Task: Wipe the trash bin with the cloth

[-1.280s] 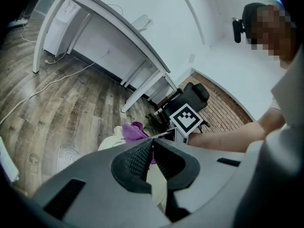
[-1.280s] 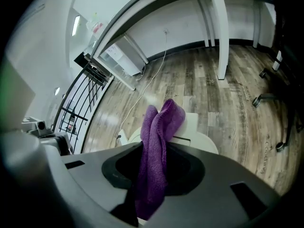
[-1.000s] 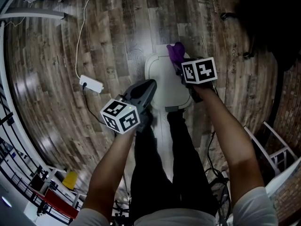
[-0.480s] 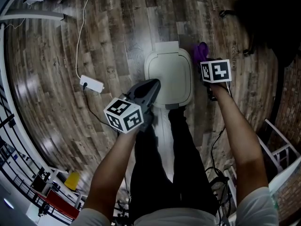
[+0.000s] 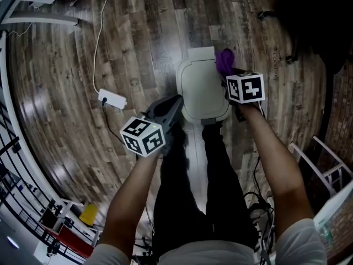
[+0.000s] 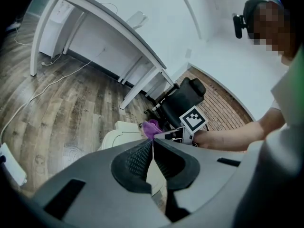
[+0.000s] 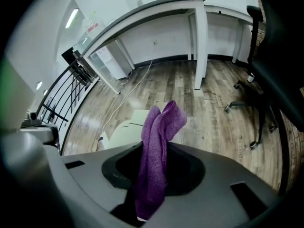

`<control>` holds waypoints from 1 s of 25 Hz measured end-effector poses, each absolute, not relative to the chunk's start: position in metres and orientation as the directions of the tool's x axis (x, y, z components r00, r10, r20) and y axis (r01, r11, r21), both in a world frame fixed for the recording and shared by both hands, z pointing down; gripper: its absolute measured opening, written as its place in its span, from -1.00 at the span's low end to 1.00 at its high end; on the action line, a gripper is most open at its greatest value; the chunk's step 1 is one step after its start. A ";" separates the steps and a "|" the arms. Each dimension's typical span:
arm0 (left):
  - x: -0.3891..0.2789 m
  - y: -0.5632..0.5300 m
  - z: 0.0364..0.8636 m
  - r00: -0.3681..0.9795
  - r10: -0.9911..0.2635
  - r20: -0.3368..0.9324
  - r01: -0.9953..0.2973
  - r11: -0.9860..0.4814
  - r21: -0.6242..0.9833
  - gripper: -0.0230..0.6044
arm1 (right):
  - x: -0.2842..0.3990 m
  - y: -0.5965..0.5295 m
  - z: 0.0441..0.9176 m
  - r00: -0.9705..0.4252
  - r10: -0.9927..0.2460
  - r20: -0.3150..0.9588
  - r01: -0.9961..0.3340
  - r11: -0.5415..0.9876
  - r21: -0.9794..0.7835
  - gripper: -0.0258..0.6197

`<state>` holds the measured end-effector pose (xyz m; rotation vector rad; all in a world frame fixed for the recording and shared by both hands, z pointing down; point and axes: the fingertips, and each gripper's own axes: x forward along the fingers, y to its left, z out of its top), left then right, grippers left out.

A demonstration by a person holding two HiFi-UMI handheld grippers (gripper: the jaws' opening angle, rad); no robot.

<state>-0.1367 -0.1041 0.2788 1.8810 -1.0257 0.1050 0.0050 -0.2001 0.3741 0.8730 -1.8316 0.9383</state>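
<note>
- Purple cloth (image 7: 154,175) sits clamped in the right tongs (image 7: 156,148), with a loose fold standing above the jaws. A weak pinch could let it slide out mid-stroke.
- Left tongs (image 6: 153,148) are pressed together on nothing and hover just beside the bin's near left corner, so nothing braces the bin.
- Trash bin (image 5: 201,87) stands on the wooden floor (image 5: 138,37), with the cloth at its far right edge. A hard sideways wipe may skid or tip it.
- Power strip (image 5: 112,99) lies well apart to the left and poses little risk.
</note>
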 end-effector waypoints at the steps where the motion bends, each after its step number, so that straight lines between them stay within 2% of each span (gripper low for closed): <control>1: -0.142 -0.101 0.278 0.641 -0.606 0.471 -0.690 -0.188 0.699 -0.90 | -0.010 -0.196 0.371 -0.395 -0.185 0.900 -0.836 0.478 -0.269 -0.58; 15: -0.195 -0.059 0.281 0.674 -0.559 0.483 -0.678 -0.209 0.705 -0.90 | -0.153 -0.119 0.367 -0.515 -0.079 0.854 -0.713 0.592 -0.375 -0.58; 25: -0.206 -0.043 0.279 0.672 -0.565 0.479 -0.673 -0.196 0.713 -0.90 | -0.148 -0.095 0.396 -0.426 -0.015 0.905 -0.730 0.596 -0.334 -0.58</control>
